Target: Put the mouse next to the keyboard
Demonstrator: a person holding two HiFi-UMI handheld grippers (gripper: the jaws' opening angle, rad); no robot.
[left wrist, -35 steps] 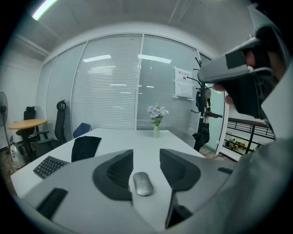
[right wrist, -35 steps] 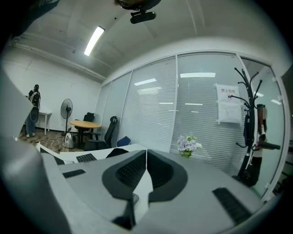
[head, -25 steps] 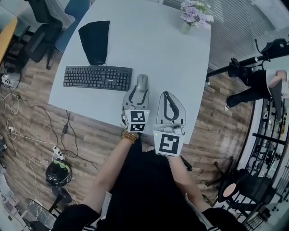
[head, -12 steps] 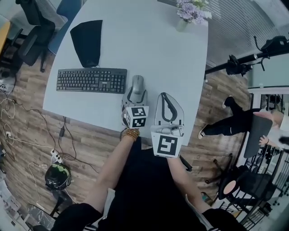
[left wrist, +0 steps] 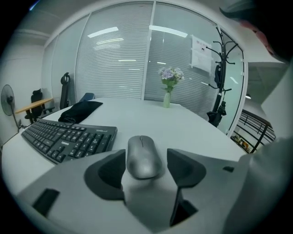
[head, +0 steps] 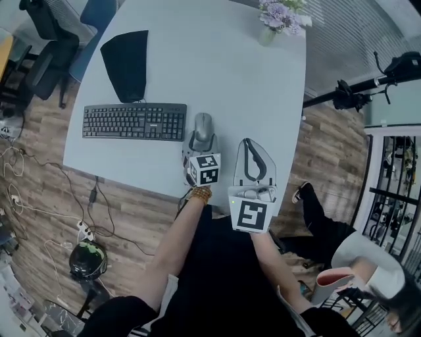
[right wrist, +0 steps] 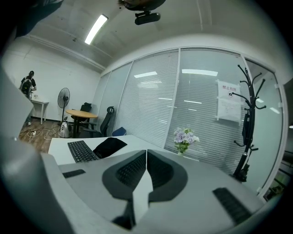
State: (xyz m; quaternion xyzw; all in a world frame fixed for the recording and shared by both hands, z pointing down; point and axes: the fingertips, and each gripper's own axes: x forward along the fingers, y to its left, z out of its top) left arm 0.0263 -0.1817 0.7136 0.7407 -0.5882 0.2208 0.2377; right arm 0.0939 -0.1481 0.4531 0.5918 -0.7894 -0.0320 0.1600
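Observation:
The grey mouse lies on the white table, just right of the black keyboard. My left gripper reaches over the table's near edge, with the mouse between its jaws. Those jaws have just been opening, and a gap shows on each side of the mouse, so the left gripper is open. The keyboard sits close by on the left in that view. My right gripper hovers beside it to the right, shut and empty.
A black pad lies behind the keyboard. A vase of purple flowers stands at the table's far right corner. Office chairs stand left of the table. A person and cables on the floor are nearby.
The left gripper's jaws have spread away from the mouse, which now rests on the table beside the keyboard. A person at the right has walked toward the bottom right.

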